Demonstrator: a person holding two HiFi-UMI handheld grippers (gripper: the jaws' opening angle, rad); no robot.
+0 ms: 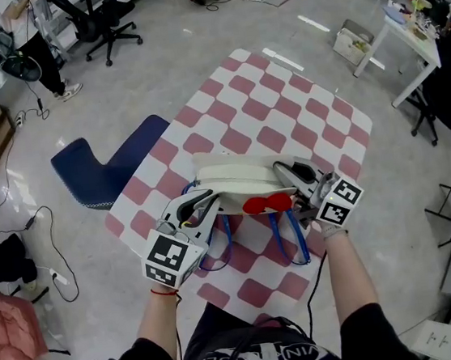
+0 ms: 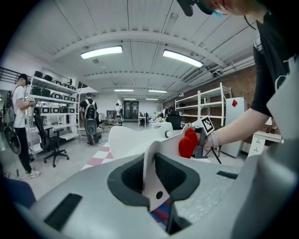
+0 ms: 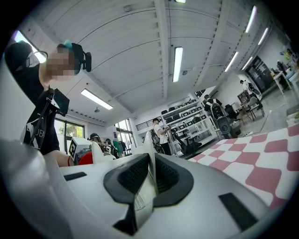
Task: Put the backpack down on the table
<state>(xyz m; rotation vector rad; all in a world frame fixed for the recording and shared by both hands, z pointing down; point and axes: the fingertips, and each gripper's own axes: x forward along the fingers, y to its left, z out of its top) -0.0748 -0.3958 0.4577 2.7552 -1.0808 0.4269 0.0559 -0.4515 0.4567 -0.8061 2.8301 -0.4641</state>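
White fabric backpack [image 1: 234, 184] held at both ends over pink-and-white checkered counter [image 1: 281, 103].
Left hand-held gripper [image 1: 199, 209] clenched on a thin white edge of the pack; right hand-held gripper [image 1: 298, 184] clamped the same way on a white flap at the other end. Red ornament [image 1: 265, 204] sits on the near face between the two. Blue straps [image 1: 298, 239] loop down toward the person. Cannot tell whether the underside touches the counter. Navy blue chair [image 1: 110, 169] just beside the counter's left edge.
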